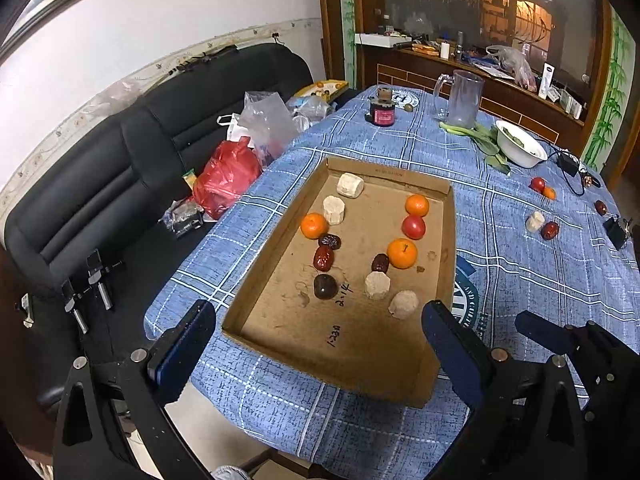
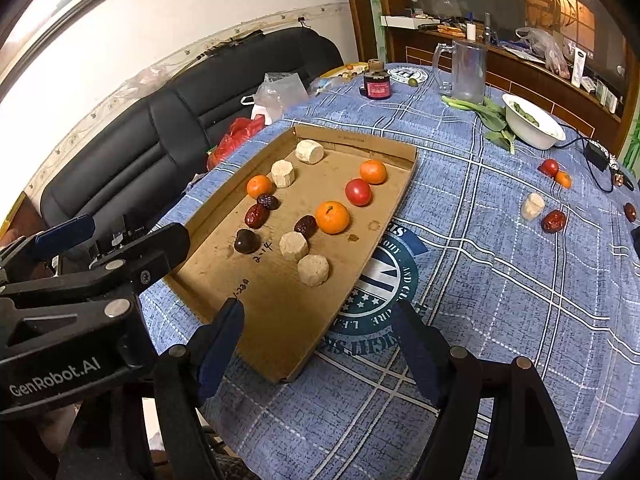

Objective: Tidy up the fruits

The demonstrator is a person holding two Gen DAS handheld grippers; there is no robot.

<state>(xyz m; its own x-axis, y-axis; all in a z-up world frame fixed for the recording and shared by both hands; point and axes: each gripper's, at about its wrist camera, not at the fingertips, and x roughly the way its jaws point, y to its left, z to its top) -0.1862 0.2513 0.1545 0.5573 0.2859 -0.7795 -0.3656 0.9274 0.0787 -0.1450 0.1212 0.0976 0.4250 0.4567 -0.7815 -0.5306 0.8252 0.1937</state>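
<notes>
We hover both grippers over the tray (image 1: 436,376).

Left gripper (image 1: 320,344) and right gripper (image 2: 320,340) gape empty; the fruit lies ahead of our jaws.

A shallow cardboard tray (image 1: 448,248) lies on the blue plaid tablecloth (image 1: 520,280), reaching from the near edge toward the middle of the tabletop; it holds three oranges (image 1: 402,253), a red tomato (image 1: 413,227), dark dates (image 1: 323,258) and pale cylindrical pieces (image 1: 377,285). The left gripper (image 1: 320,344) hangs above the tray's near end with its blue-padded fingers (image 1: 452,344) spread wide and nothing between them. Toward the right edge lie loose fruits (image 1: 537,184), and near the far edge stand a clear mug (image 1: 464,98) and a white bowl (image 1: 520,146).
</notes>
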